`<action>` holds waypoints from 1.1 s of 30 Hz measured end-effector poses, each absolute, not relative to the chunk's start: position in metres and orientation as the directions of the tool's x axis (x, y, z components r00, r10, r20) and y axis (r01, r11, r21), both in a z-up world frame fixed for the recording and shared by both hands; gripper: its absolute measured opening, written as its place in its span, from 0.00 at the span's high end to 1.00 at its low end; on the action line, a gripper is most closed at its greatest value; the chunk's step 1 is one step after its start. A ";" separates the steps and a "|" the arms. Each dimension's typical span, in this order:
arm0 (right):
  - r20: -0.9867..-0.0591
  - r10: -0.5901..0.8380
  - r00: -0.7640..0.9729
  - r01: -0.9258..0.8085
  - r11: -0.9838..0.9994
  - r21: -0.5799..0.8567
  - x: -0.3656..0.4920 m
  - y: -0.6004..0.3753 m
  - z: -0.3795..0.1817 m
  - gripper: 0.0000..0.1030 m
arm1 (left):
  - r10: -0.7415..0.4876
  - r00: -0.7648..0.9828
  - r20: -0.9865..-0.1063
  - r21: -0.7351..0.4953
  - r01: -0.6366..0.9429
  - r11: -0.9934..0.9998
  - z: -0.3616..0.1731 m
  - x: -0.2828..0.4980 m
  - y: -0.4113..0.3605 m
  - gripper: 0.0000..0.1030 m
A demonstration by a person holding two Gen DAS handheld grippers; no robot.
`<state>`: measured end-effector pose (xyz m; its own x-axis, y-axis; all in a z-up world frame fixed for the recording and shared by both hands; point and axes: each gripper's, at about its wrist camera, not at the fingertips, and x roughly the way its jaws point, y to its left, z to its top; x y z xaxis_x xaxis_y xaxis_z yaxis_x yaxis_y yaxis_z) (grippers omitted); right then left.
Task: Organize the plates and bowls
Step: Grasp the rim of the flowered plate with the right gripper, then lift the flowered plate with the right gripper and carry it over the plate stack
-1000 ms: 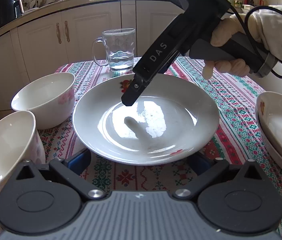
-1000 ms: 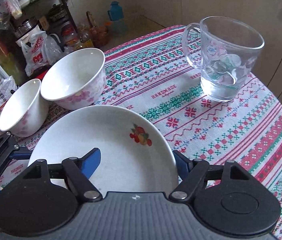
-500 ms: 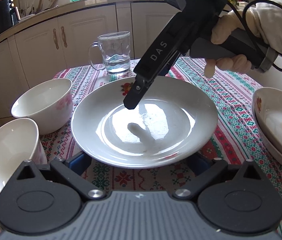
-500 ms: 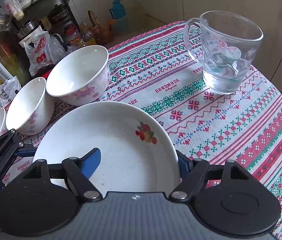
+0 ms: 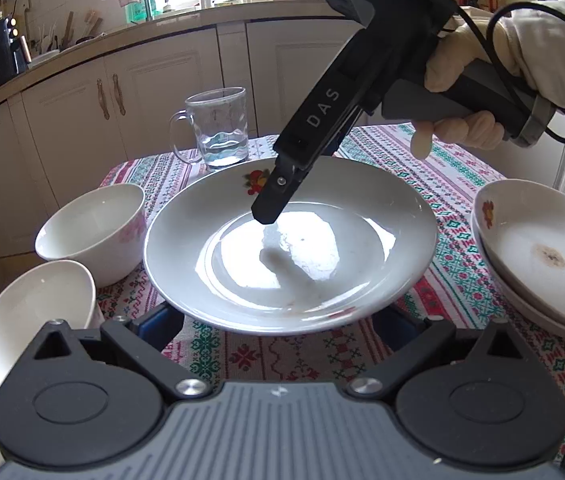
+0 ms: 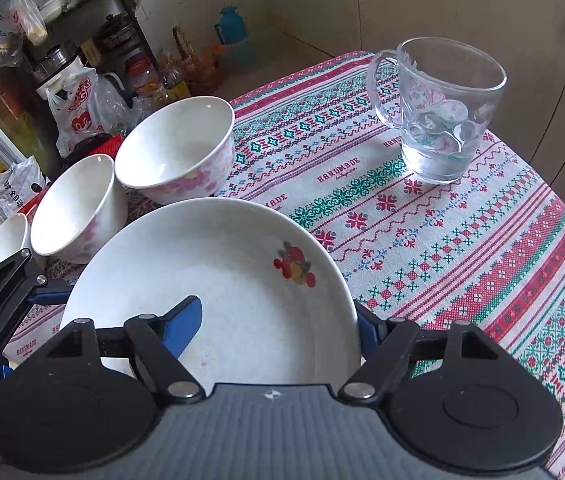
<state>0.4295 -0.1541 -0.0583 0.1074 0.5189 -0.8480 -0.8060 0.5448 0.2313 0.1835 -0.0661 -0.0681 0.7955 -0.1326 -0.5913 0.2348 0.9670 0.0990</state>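
My right gripper (image 6: 278, 320) pinches the white plate (image 6: 218, 280) by its rim, one blue finger (image 6: 182, 326) inside, one outside. My left gripper (image 5: 278, 320), jaws spread wide, seems clear beneath the plate's near edge. Bowls (image 5: 94, 228) sit left; stacked plates (image 5: 538, 264) right.

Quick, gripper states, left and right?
Left gripper: open, jaws have just been closing slightly; plate rim between them, not gripped.
Right gripper: shut on the plate.
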 end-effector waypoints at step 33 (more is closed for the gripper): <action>-0.810 0.495 0.314 -0.660 0.727 0.189 0.302 -0.277 -0.013 0.20 | -0.343 0.731 -0.590 0.161 0.522 0.837 -0.030 0.111 -0.130 0.03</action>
